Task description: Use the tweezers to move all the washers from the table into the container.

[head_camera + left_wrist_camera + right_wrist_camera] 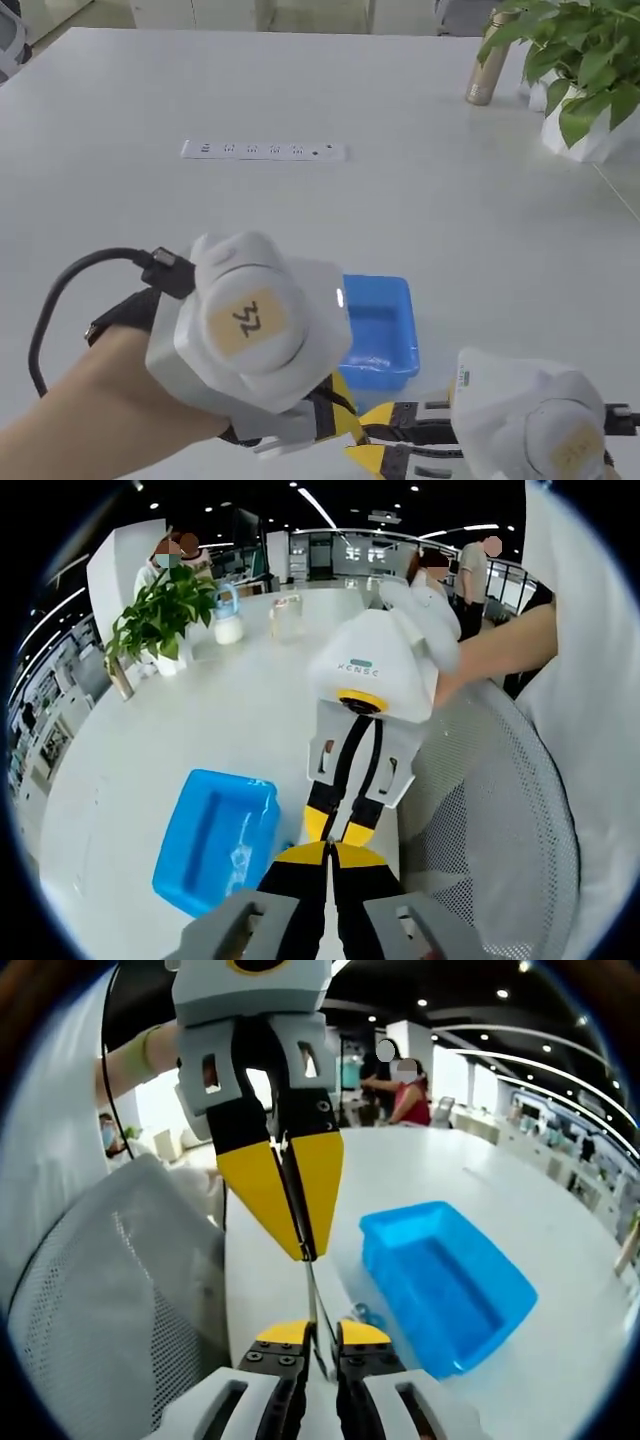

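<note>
The right claw (322, 1334) pinches the thin tweezers (312, 1295), whose long axis runs straight into the left claw (303, 1250), also pressed shut on them, tip facing tip. Just beside them sits the blue container (445, 1285); a small glint at its near corner may be a washer (360, 1312).

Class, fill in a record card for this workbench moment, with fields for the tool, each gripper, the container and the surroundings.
tool: tweezers, thin metal, running between the two grippers
left gripper: jaws shut on the tweezers' upper part
right gripper: jaws shut on the tweezers' lower end
container: blue, open-topped, on the white table beside the grippers
surroundings: power strip, potted plant
</note>
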`<state>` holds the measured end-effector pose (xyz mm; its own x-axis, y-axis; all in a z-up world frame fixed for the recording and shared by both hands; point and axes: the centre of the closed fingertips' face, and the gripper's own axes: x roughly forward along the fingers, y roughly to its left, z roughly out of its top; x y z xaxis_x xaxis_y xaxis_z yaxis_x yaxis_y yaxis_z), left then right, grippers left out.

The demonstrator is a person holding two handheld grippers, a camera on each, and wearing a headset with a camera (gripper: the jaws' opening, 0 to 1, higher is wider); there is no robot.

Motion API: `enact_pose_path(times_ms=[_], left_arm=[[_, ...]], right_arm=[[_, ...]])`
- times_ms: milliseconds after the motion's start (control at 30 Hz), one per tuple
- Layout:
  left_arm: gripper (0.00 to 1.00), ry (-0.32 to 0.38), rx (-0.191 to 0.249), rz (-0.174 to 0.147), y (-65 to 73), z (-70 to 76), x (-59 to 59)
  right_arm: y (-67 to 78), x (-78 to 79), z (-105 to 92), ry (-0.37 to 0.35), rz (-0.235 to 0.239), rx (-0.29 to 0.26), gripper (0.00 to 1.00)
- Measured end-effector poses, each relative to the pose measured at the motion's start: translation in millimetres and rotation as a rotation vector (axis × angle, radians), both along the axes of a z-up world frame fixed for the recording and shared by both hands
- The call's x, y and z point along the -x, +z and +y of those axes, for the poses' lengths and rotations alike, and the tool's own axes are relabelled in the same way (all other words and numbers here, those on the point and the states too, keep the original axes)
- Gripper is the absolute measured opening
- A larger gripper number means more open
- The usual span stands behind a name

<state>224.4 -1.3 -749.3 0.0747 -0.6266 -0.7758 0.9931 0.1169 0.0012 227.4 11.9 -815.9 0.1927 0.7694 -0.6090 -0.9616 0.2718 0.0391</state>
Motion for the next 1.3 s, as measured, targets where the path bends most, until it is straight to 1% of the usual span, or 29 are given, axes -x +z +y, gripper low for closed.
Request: enact_pose_path(times_ms=[100, 133, 200, 267, 333, 400, 467, 533, 700, 800, 867, 933, 967, 1000, 1033, 1067, 1100, 1133, 1167, 1200, 1233, 1267, 1300], left_arm=[[0.00, -0.005, 0.004, 0.003, 1.3, -5.7, 0.9], [0.00, -0.010, 0.010, 0.003, 1.8, -9.0, 2.0], [0.00, -0.019, 0.017, 0.003, 2.5, -14.0, 4.5], [0.00, -0.023, 0.025, 0.000, 2.7, -17.3, 5.2], [0.00, -0.023, 0.031, 0.002, 2.9, -19.1, 4.8], [0.00, -0.020, 0.032, -0.001, 3.0, -19.4, 3.9], [0.00, -0.015, 0.032, 0.006, 2.9, -18.4, 4.1], [0.00, -0.013, 0.034, 0.000, 2.7, -16.4, 4.6], [0.00, 0.007, 0.044, 0.000, 2.1, -12.1, 3.2], [0.00, 0.019, 0.049, 0.009, 1.8, -9.5, 1.9], [0.00, 0.020, 0.049, 0.014, 0.4, -8.6, 3.0], [0.00, 0.006, 0.042, 0.011, -2.6, -7.5, 6.2], [0.00, 0.026, 0.046, 0.027, -3.1, -7.0, 7.6], [0.00, 0.053, 0.059, 0.042, -2.8, -6.9, 9.0], [0.01, 0.076, 0.109, 0.038, 1.1, -8.3, 9.1], [0.05, 0.106, 0.139, 0.035, 3.1, -7.2, 7.5], [0.13, 0.154, 0.171, 0.044, 4.2, -3.6, 6.7], [0.18, 0.184, 0.188, 0.052, 4.0, -0.3, 6.4], [0.23, 0.209, 0.195, 0.056, 2.8, 4.4, 6.3], [0.25, 0.245, 0.212, 0.046, 1.8, 11.1, 4.0], [0.27, 0.268, 0.220, 0.036, 1.0, 16.4, 3.3], [0.28, 0.306, 0.235, 0.035, 0.3, 23.0, 3.1], [0.31, 0.346, 0.251, 0.036, 0.3, 27.8, 2.3]], right_arm=[[2.9, 0.2, -0.1, 0.003, 0.000, 0.007, 0.06], [11.3, 0.6, 2.6, 0.017, -0.026, -0.006, 0.05], [23.5, 0.2, 5.8, 0.024, -0.033, -0.035, 0.05], [27.5, -1.8, 5.4, 0.027, -0.042, -0.028, 0.05], [23.6, -2.6, 2.8, 0.031, -0.042, -0.004, 0.06], [20.2, -2.0, 2.8, 0.035, -0.033, -0.004, 0.05], [17.2, 1.1, 3.8, 0.041, -0.028, 0.003, 0.03], [14.8, 0.9, 3.3, 0.043, -0.036, 0.021, 0.03], [14.8, 0.0, 5.1, 0.043, -0.032, 0.021, 0.03], [14.4, -0.7, 6.9, 0.039, -0.024, 0.019, 0.03], [14.0, 0.6, 7.9, 0.045, -0.024, 0.025, 0.03], [13.2, 4.0, 8.9, 0.050, -0.023, 0.027, 0.02], [13.0, 5.0, 8.1, 0.047, -0.023, 0.028, 0.01], [13.1, 5.9, 7.1, 0.042, -0.025, 0.029, 0.01], [13.3, 4.2, 4.5, 0.021, -0.036, 0.026, 0.01], [13.8, 3.0, 2.9, -0.004, -0.032, 0.013, 0.01], [15.1, 1.5, 0.3, -0.045, -0.015, -0.011, 0.01], [15.6, -0.1, -2.3, -0.069, -0.012, -0.021, 0.00], [15.8, -4.9, -7.8, -0.109, -0.010, -0.030, 0.00], [15.6, -6.8, -11.3, -0.131, -0.002, -0.034, 0.00], [15.5, -8.0, -15.3, -0.154, 0.011, -0.046, 0.00], [15.6, -8.3, -16.3, -0.163, 0.016, -0.051, 0.00], [15.8, -8.8, -19.0, -0.190, 0.043, -0.071, 0.00]])
